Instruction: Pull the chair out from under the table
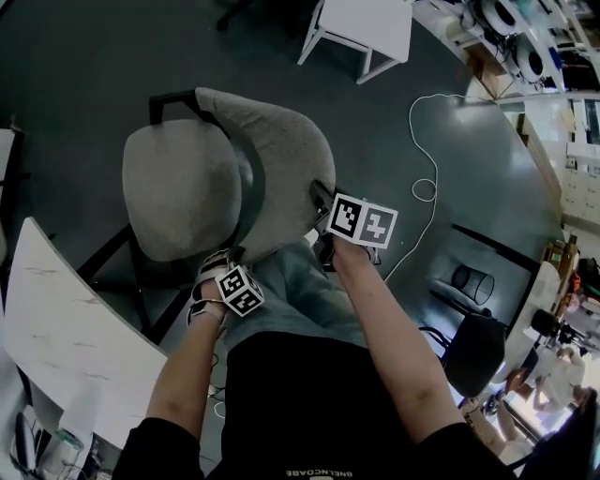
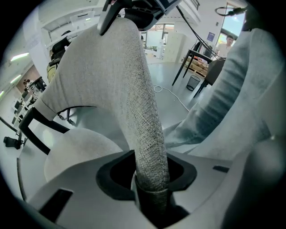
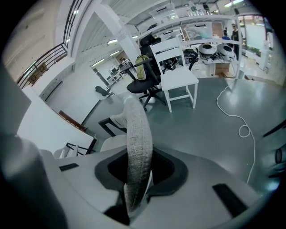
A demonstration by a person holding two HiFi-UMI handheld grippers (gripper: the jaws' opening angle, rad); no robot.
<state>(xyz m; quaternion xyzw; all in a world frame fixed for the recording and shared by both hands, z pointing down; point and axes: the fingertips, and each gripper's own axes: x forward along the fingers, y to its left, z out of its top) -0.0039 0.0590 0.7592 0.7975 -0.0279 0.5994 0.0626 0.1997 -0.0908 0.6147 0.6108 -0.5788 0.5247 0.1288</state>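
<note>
The grey upholstered chair [image 1: 178, 187] with a black frame stands on the dark floor, just beyond the white table [image 1: 66, 328] at the lower left. Its curved backrest [image 1: 277, 155] faces me. My left gripper [image 1: 214, 272] is shut on the near left end of the backrest's top edge, and the woven edge [image 2: 145, 134] runs up out of its jaws. My right gripper [image 1: 323, 211] is shut on the right part of the same edge, where the grey fabric [image 3: 136, 143] is pinched between the pads. The fingertips are hidden in the head view.
A white chair [image 1: 361, 28] stands at the back. A white cable [image 1: 427, 178] loops over the floor on the right. A black office chair [image 1: 473, 347] and a small bin [image 1: 469, 278] are at the lower right. My jeans leg [image 1: 300, 291] is right behind the backrest.
</note>
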